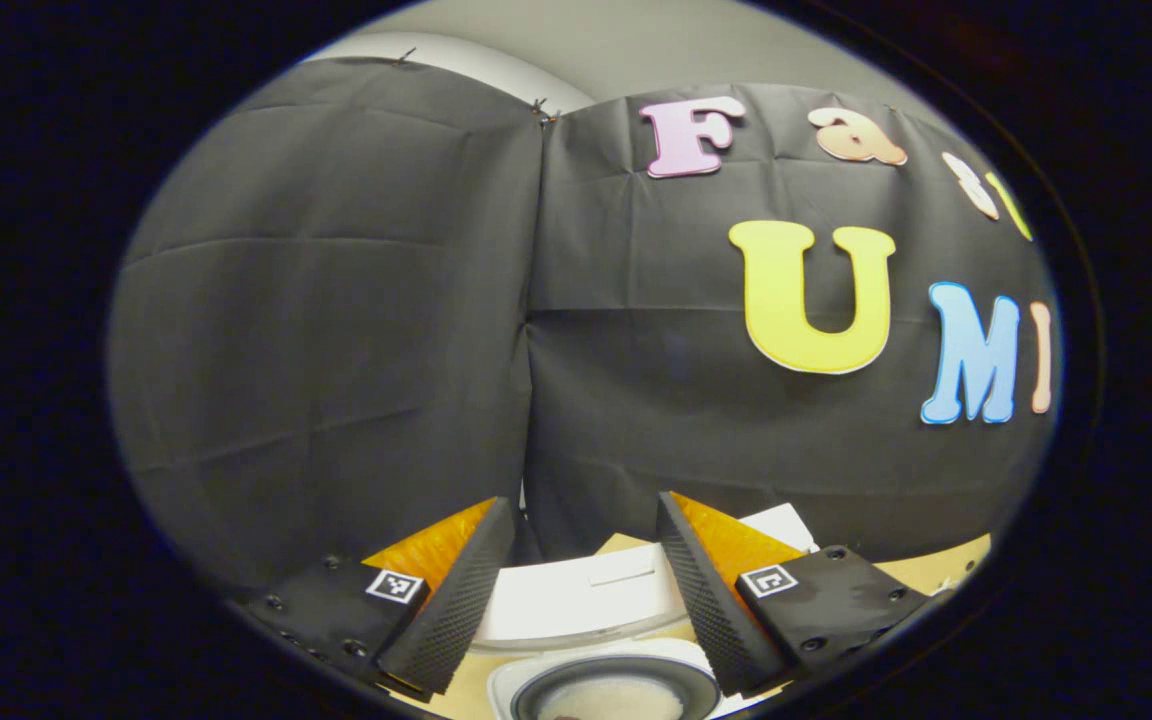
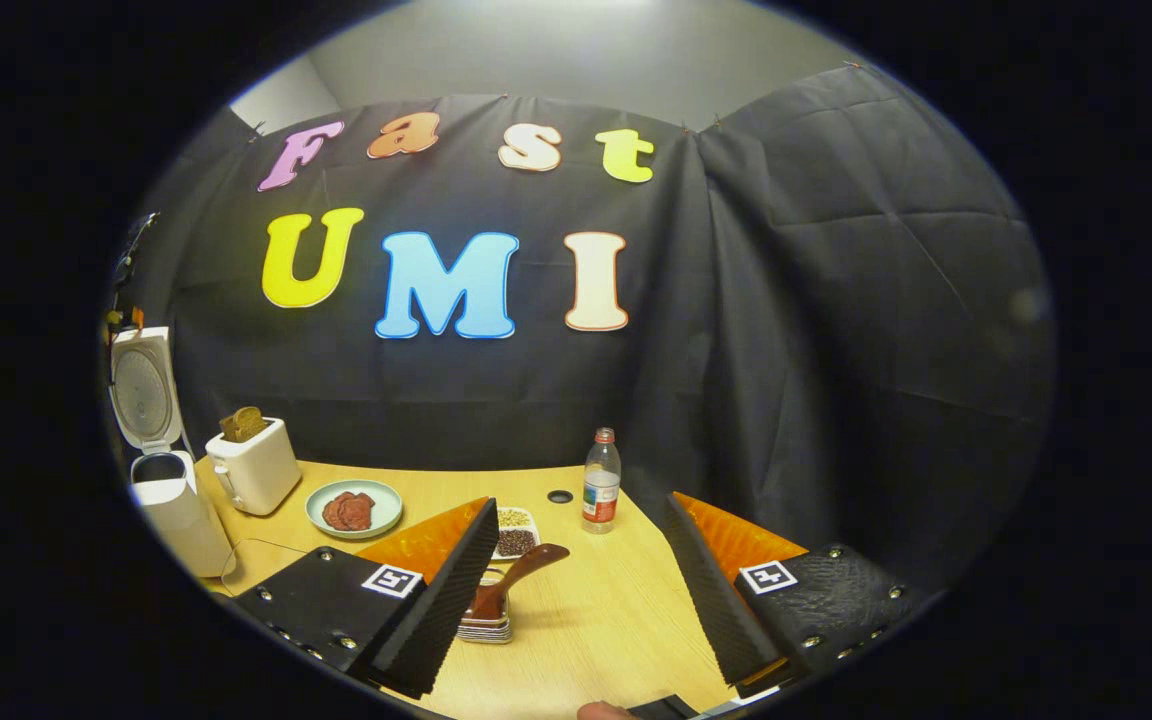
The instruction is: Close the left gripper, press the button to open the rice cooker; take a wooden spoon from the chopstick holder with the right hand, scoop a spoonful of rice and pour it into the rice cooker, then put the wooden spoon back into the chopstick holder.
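Observation:
In the left gripper view my left gripper (image 1: 584, 505) is open and hangs just above the white rice cooker (image 1: 586, 595). Its lid stands up and the dark inner pot (image 1: 611, 690) holds something pale. In the right gripper view the same rice cooker (image 2: 161, 500) stands open at the table's far left. The brown wooden spoon (image 2: 516, 578) lies tilted on a small holder (image 2: 486, 628), just right of my near finger, which hides part of it. My right gripper (image 2: 579, 503) is open above the table, holding nothing.
On the wooden table (image 2: 596, 620) stand a white toaster (image 2: 254, 468) with bread, a green plate (image 2: 353, 510) of reddish slices, a small white dish (image 2: 514, 532) of grains and a plastic bottle (image 2: 600, 482). A fingertip (image 2: 601, 711) shows at the bottom edge.

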